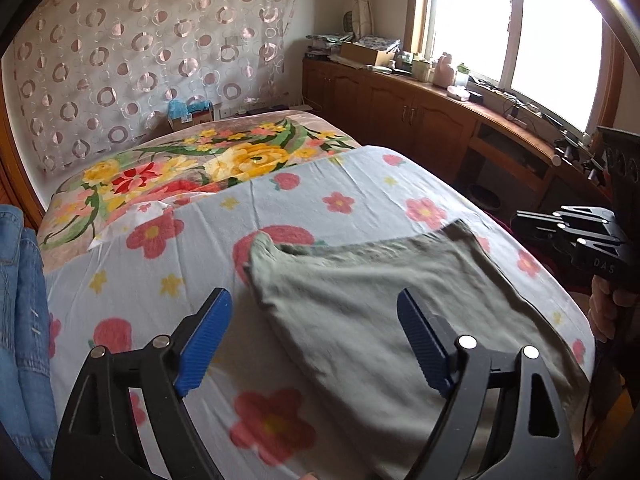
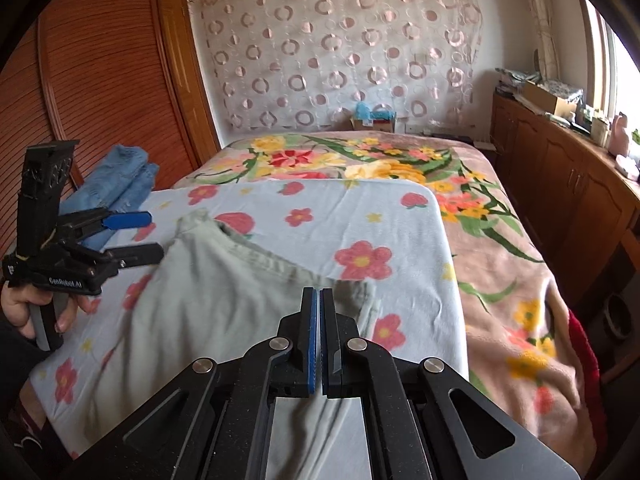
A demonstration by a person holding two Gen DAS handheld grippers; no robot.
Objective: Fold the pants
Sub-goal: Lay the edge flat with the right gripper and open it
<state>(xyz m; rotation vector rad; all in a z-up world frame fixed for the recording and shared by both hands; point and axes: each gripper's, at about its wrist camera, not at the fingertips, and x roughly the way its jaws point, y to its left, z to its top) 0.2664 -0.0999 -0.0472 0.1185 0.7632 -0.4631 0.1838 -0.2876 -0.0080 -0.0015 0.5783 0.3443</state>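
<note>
One pair of grey-green pants (image 1: 360,300) lies on the flower-printed sheet (image 1: 340,200) that covers the near part of the bed (image 2: 500,240), folded at least once into a broad, roughly rectangular panel with one narrow end (image 1: 264,244) puckered and standing slightly proud of the sheet; the near edge runs out of view below both cameras, so the full count of folds cannot be told; left tool (image 1: 316,340) hovers above the near left part of the panel, its blue pads well apart, nothing between them and no cloth touched; right tool (image 2: 319,340) has its pads pressed together with no cloth visibly caught between them, held above the panel's right side; both tools are carried by a person, a hand (image 2: 44,312) showing on the left handle; one bundle of blue denim (image 2: 120,184) rests at the far left of the sheet, apart from the pants; a floral blanket (image 2: 360,156) covers the rest of the bed beyond; judged state of the task: an early fold appears done and laid flat, with both tools free of the garment; judged remainder: the panel is still wide and long, so at least one further fold seems due, likely bringing one end over the other, together with smoothing of the puckered end and the creases along the upper edge; nothing here shows a finished compact stack.
</note>
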